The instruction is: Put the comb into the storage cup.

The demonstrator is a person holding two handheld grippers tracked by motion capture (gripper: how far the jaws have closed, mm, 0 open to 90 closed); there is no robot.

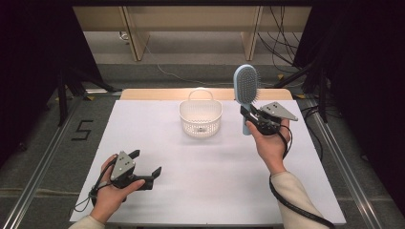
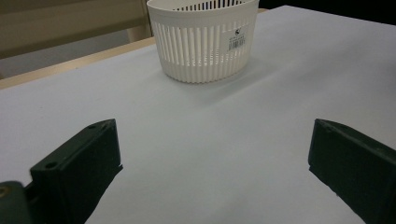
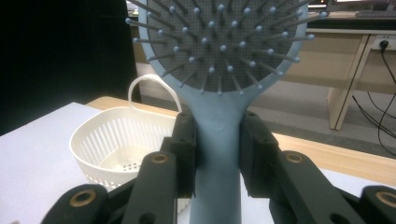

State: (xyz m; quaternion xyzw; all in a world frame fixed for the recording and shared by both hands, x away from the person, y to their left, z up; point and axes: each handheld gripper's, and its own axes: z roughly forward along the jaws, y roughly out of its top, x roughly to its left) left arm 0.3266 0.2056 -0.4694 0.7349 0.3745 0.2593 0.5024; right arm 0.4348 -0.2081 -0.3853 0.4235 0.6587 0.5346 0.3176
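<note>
A light blue hairbrush (image 1: 246,88) stands upright, bristle head up, held by its handle in my right gripper (image 1: 251,118) to the right of the basket. In the right gripper view both black jaws press on the hairbrush (image 3: 218,135) handle, with the bristles facing the camera. A white slotted basket (image 1: 201,118) with a thin handle sits at the table's back middle and looks empty. My left gripper (image 1: 147,162) rests low at the front left, jaws wide apart with nothing between them. In the left gripper view the basket (image 2: 203,39) stands ahead, well beyond the left gripper (image 2: 212,163).
The white table top (image 1: 210,191) has a wooden strip (image 1: 157,94) along its far edge. Black cables trail from both grippers. Wooden furniture legs and floor cables lie beyond the table. A "5" is marked on the floor (image 1: 82,130) at the left.
</note>
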